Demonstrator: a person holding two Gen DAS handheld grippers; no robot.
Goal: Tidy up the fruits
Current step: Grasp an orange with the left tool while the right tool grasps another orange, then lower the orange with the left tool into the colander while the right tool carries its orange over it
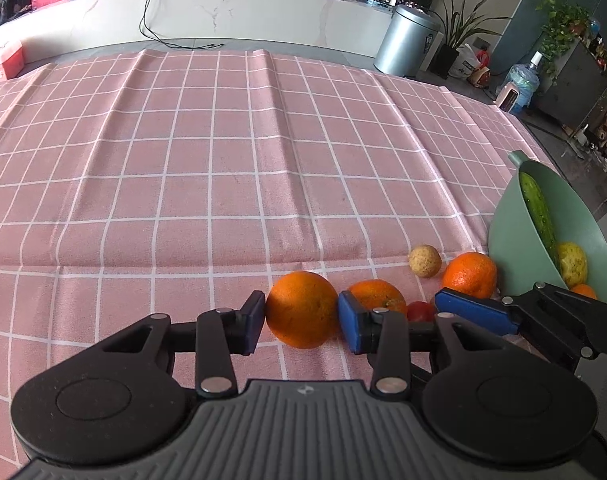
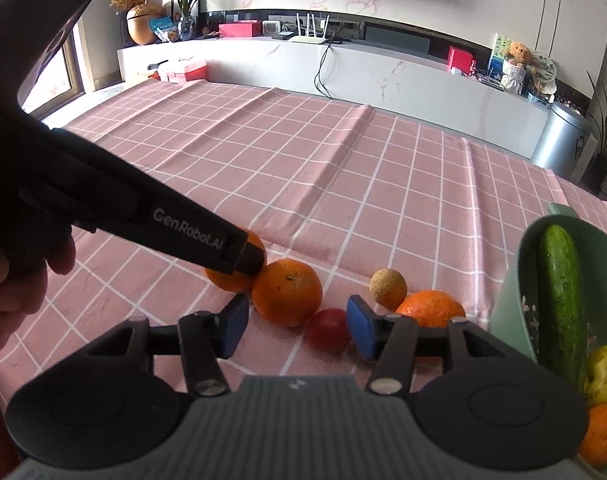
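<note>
Green basket [image 2: 515, 280] at 3 o'clock already holds cucumber [image 2: 561, 304] and two fruits, five remain on bench; left gripper [image 1: 301, 318] jaws close around big orange [image 1: 301, 310], right gripper [image 2: 297, 326] jaws wide, empty.

Left gripper [image 1: 301, 318] has its blue pads either side of a big round orange [image 1: 302, 309], left pad touching it; just right sits a smaller orange [image 1: 377, 296], beyond that a mint-green plastic bowl [image 1: 515, 248].
</note>
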